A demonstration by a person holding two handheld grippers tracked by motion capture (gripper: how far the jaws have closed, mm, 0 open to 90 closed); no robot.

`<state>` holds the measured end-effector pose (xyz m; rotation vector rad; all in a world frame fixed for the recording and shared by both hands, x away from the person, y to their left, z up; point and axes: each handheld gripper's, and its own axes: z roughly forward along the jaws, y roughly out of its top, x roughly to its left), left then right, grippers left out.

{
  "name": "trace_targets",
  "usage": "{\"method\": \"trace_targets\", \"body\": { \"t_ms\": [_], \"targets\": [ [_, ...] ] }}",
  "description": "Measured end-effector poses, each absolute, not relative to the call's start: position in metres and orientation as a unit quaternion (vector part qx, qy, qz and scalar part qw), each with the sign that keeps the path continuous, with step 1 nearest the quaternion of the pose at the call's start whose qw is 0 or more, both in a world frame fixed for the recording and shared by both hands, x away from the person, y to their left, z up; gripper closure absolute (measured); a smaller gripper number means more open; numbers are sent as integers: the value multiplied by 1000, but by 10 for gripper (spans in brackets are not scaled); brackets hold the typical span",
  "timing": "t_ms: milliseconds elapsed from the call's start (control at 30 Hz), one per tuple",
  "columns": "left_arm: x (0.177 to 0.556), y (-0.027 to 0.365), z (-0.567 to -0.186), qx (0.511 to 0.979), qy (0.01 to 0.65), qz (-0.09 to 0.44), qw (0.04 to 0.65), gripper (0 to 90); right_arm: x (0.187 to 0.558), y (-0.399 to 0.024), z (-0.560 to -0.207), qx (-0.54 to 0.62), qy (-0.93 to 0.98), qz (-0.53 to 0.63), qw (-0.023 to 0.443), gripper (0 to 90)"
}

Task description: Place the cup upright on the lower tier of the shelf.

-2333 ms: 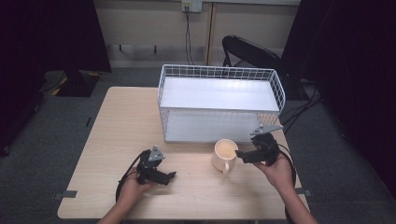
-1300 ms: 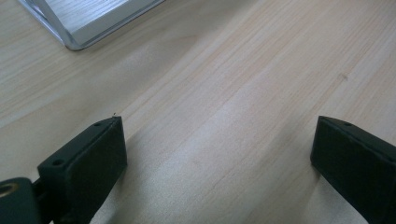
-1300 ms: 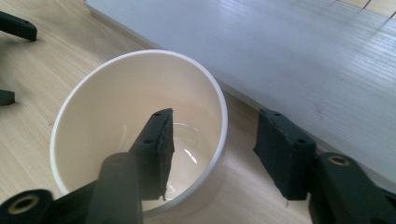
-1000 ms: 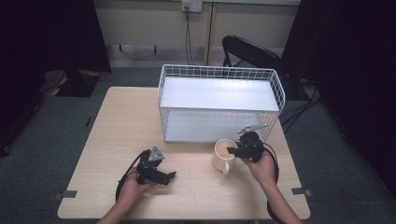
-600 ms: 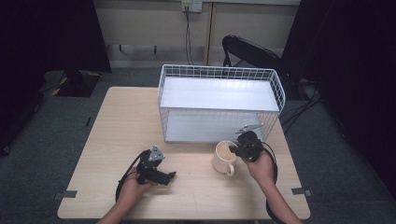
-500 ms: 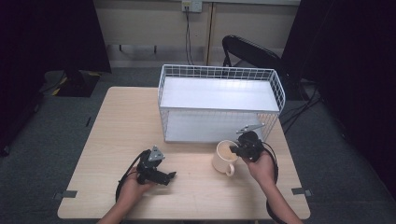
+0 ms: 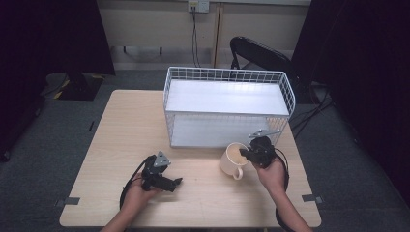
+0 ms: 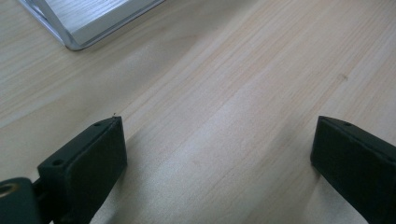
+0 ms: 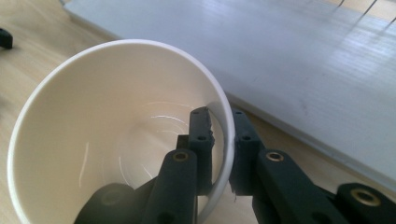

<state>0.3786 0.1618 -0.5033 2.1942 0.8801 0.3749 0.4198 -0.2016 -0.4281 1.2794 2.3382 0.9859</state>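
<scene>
A cream mug point(image 7: 232, 158) stands on the wooden table point(image 7: 121, 125) just in front of the white wire rack point(image 7: 227, 96), handle toward the person. My right gripper point(image 7: 243, 153) is shut on the mug's right rim. In the right gripper view one jaw is inside the mug point(image 9: 93, 140) and the other outside, and the right gripper point(image 9: 223, 121) pinches the wall between them. My left gripper point(image 7: 177, 182) rests low on the table at the front left, pointing right. The left gripper point(image 8: 219, 140) is open with bare wood between its jaws.
The wire rack has a white shelf point(image 9: 303, 56) and a white top panel. Its front corner point(image 8: 93, 18) lies ahead of the left gripper. A dark chair point(image 7: 261, 53) stands behind the table. Cables trail from both grippers.
My right gripper has moved left from beside the mug onto its rim and stayed there. The left hand and gripper have kept still.
</scene>
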Motion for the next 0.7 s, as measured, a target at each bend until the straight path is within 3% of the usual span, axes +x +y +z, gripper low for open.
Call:
{"method": "trace_targets", "body": {
  "t_ms": [700],
  "targets": [
    [379, 162, -503, 853, 342, 146, 365, 31, 429, -202, -415, 466, 760, 383, 242, 827]
  ]
}}
